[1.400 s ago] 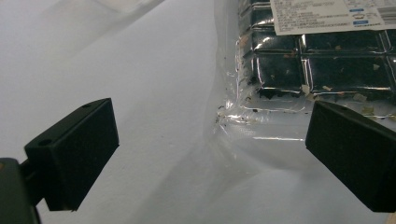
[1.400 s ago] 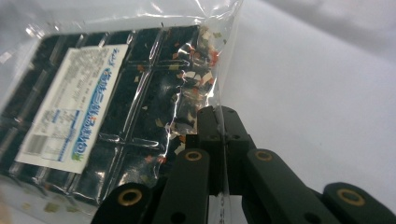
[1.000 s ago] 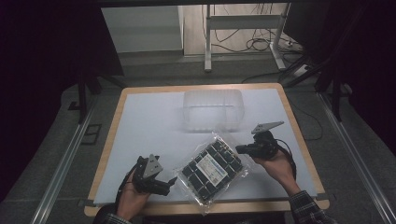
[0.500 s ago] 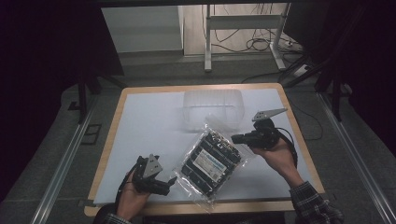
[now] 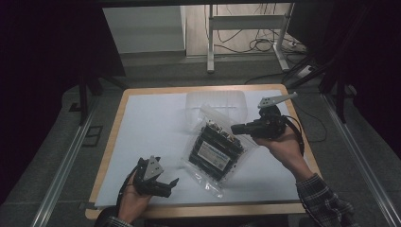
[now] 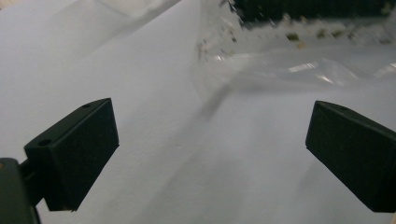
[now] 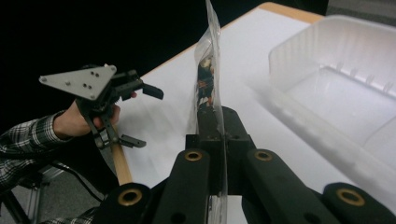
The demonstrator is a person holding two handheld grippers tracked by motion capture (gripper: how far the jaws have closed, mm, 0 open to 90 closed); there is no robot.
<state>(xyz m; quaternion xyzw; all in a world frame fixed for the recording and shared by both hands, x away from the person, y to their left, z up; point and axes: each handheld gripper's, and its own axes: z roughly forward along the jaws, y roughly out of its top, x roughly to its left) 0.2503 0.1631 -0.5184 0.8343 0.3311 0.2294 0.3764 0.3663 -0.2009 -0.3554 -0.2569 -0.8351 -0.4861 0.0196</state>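
Up at the right, the right gripper [image 5: 239, 128] has its jaws clamped flat on the edge of a clear bag [image 5: 215, 147], pinching the thin plastic between them. In the right gripper view the bag [image 7: 208, 70] stands on edge straight out from the closed jaws, with dark parts showing inside it just beyond the tips. From above, the bag hangs tilted from those jaws, its high corner at the grip and its low corner down near the tabletop [image 5: 142, 127]; whether that corner touches the sheet I cannot tell. A clear tray [image 5: 216, 102] sits just behind the bag, to the right of the jaws in the right gripper view [image 7: 336, 79].

The left gripper [image 5: 165, 184] rests low at the near edge, its jaws spread wide with nothing between them. In its own view the bag's crinkled lower edge [image 6: 299, 65] lies ahead of the open jaws, apart from both tips, over bare white tabletop [image 6: 210, 177].
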